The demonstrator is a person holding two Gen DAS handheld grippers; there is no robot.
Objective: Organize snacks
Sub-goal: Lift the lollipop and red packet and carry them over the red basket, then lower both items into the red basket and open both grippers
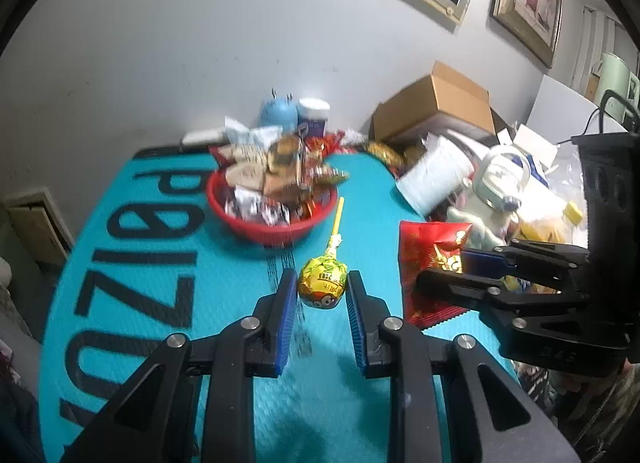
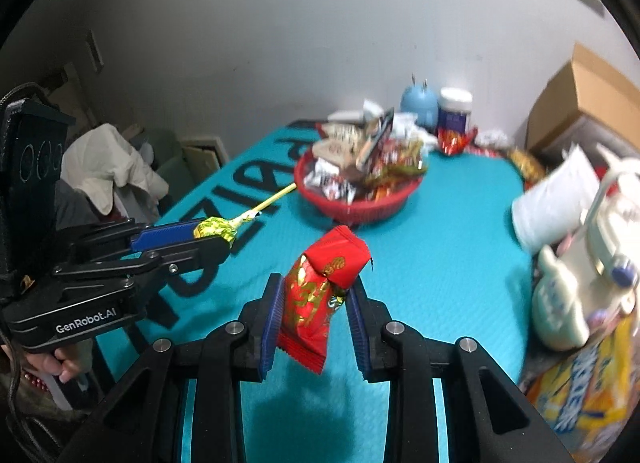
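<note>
My left gripper [image 1: 322, 289] is shut on a lollipop [image 1: 322, 287] in yellow-green foil, its yellow stick pointing toward the red basket [image 1: 256, 227]. From the right wrist view the same lollipop [image 2: 214, 230] sits between the left gripper's blue pads [image 2: 168, 237], above the mat. My right gripper [image 2: 316, 295] is shut on a red snack packet [image 2: 318, 295] with gold print, which hangs between the fingers. From the left wrist view that packet [image 1: 428, 251] shows in the right gripper [image 1: 452, 267]. The red basket [image 2: 360, 211] is heaped with wrapped snacks at the far end of the mat.
A turquoise mat [image 1: 160, 263] with black letters covers the table. Behind the basket stand a blue figure [image 1: 279, 111] and a white-lidded jar [image 1: 314, 115]. Right of the mat lie a cardboard box [image 1: 440, 103], a white pack [image 2: 556, 199], a pale toy [image 2: 576, 283] and a yellow bag [image 2: 588, 387].
</note>
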